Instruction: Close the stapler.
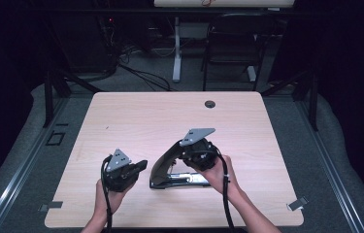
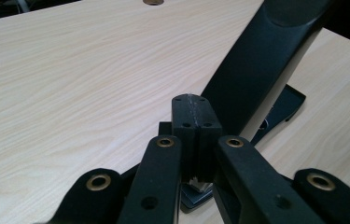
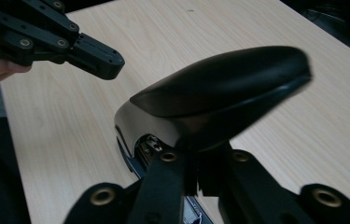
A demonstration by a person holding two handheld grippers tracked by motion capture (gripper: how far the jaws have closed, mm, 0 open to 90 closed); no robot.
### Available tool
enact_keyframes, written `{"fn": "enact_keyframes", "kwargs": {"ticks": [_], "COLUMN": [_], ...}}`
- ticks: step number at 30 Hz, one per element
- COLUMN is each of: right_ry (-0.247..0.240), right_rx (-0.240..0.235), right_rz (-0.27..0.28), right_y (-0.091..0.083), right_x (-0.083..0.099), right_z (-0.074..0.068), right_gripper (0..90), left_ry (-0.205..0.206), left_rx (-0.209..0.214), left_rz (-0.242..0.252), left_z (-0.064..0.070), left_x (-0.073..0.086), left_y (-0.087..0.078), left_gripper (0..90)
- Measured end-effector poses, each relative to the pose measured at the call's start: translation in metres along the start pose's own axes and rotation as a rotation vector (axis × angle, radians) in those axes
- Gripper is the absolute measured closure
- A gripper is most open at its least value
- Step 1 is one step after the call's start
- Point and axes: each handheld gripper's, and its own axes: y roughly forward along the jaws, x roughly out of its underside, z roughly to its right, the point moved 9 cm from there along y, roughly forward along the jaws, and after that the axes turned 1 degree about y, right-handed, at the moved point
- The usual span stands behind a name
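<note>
Stapler near the worktop's front edge is looking rigid, heavy and glossy-slick, its raised arm sitting beside the right tongs, seemingly together, while the left tongs are pressing together empty.

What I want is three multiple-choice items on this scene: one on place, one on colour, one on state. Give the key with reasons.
1. Where on the table is the stapler?
A. Near the person's edge
B. At the far edge, by the hole
C. At the far left corner

2. What colour is the stapler's top?
A. Red
B. Black
C. White

3. How do the jaws of the left gripper stand?
A. Wide open
B. Shut on the stapler
C. Shut, holding nothing

Key: 1 A, as the high view shows it close to the near edge; 2 B, as its top is black in every view; 3 C, as the left gripper view shows the jaws pressed together, beside the stapler.
</note>
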Motion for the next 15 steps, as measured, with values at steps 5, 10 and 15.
{"fn": "enact_keyframes", "kwargs": {"ticks": [5,10,15], "right_ry": [0.039,0.063,0.068], "right_rx": [0.008,0.031,0.048], "right_rz": [-0.012,-0.027,-0.055], "right_y": [-0.004,-0.009,-0.01], "right_x": [0.015,0.027,0.037], "right_z": [0.012,0.024,0.031], "right_gripper": [90.0,90.0,90.0], "left_ry": [-0.013,-0.028,-0.066], "left_rx": [-0.003,-0.007,0.005], "left_rz": [-0.004,-0.017,-0.034], "left_z": [-0.006,-0.01,-0.015], "left_x": [0.0,0.001,0.001], "left_y": [-0.001,-0.002,-0.002], "left_gripper": [88.9,83.8,68.0]}}
